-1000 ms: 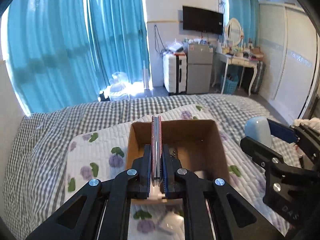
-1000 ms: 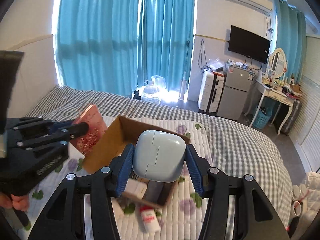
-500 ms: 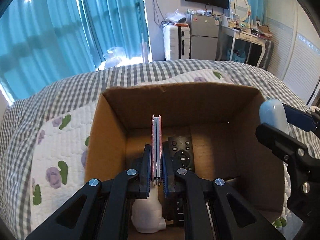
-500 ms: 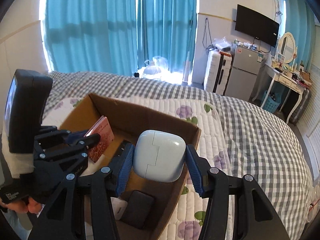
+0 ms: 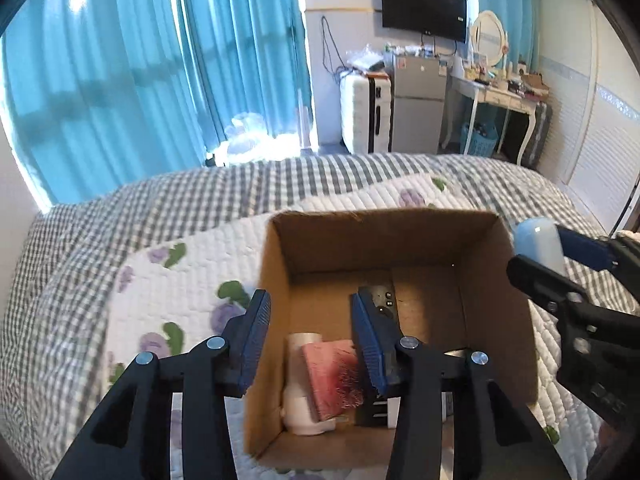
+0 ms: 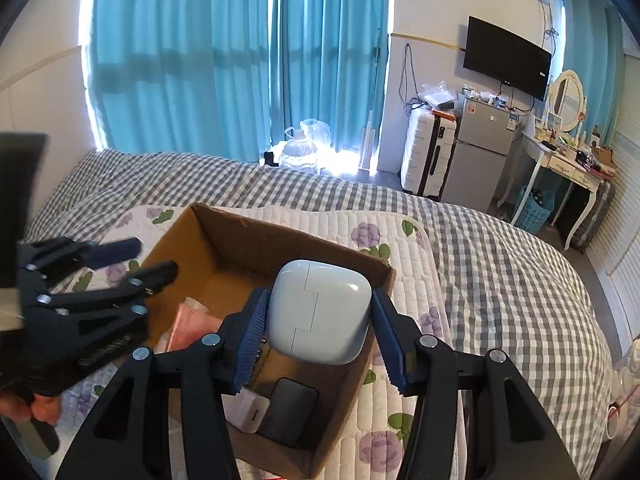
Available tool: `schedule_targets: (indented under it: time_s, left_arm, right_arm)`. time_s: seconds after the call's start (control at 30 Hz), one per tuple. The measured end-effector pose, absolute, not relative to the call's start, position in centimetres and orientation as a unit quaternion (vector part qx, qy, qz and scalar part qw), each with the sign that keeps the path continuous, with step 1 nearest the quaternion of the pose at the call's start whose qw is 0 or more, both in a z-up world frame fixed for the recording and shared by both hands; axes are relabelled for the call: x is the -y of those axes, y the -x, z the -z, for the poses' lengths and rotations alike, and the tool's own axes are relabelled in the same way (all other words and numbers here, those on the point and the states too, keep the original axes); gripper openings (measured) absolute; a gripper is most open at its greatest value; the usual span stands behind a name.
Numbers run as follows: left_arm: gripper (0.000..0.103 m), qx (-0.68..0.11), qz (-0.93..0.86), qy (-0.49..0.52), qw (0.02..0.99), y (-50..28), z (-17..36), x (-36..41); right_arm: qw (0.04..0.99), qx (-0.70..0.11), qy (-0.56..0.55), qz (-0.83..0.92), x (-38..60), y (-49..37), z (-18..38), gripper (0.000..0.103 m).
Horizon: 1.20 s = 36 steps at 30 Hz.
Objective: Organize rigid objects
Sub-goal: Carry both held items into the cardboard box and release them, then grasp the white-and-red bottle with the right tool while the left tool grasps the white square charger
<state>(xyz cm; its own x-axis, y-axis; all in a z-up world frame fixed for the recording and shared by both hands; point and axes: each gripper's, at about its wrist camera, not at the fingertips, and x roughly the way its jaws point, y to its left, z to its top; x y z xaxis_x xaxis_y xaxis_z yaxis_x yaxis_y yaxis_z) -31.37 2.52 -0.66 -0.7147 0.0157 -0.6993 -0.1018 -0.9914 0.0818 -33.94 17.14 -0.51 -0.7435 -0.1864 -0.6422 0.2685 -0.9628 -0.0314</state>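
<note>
A brown cardboard box (image 5: 496, 312) stands open on the bed; it also shows in the right wrist view (image 6: 224, 236). My left gripper (image 5: 310, 340) is open and empty above the box's left part. Below it a pink flat item (image 5: 332, 376) lies in the box on a white bottle (image 5: 298, 392), beside a black remote (image 5: 380, 300). My right gripper (image 6: 318, 334) is shut on a pale blue rounded case (image 6: 318, 312), held above the box's right side. The case also shows in the left wrist view (image 5: 538, 244).
The box sits on a white quilted floral mat (image 6: 400, 236) over a grey checked bedspread (image 6: 500, 280). A white charger (image 6: 246, 412) and a black flat item (image 6: 288, 408) lie in the box's near end. A suitcase, fridge and dressing table stand beyond the bed.
My left gripper opened and let go of the pink flat item, which now lies in the box, and it has pulled back and up. My right gripper still holds the case.
</note>
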Motion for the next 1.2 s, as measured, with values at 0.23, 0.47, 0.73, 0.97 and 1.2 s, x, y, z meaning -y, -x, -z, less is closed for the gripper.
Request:
schedule_targets:
  time_s: [0.23,0.47,0.73,0.97,1.2]
  left_arm:
    - [0.045,-0.064,-0.928,0.366,0.028,29.2,0.4,-0.9]
    - [0.045,-0.058,-0.928,0.367,0.035,29.6,2.5,-0.3]
    - [0.046,-0.050,-0.930,0.364,0.026,28.2,1.7,0.2]
    - [0.050,-0.042,-0.938,0.342,0.016,23.4,-3.7,0.2]
    - [0.070,-0.028,-0.943,0.332,0.021,17.4,-7.5,-0.4]
  right_arm:
    - [0.114,-0.076,-0.365,0.921,-15.1,35.3,2.7,0.052]
    - [0.103,-0.097,-0.395,0.908,-13.8,37.7,6.5,0.052]
    - [0.105,-0.076,-0.384,0.914,-14.8,36.4,5.0,0.060]
    - [0.083,-0.090,-0.346,0.930,-15.9,30.1,-2.6,0.064]
    - [0.063,-0.105,-0.344,0.931,-16.7,22.8,-8.3,0.067]
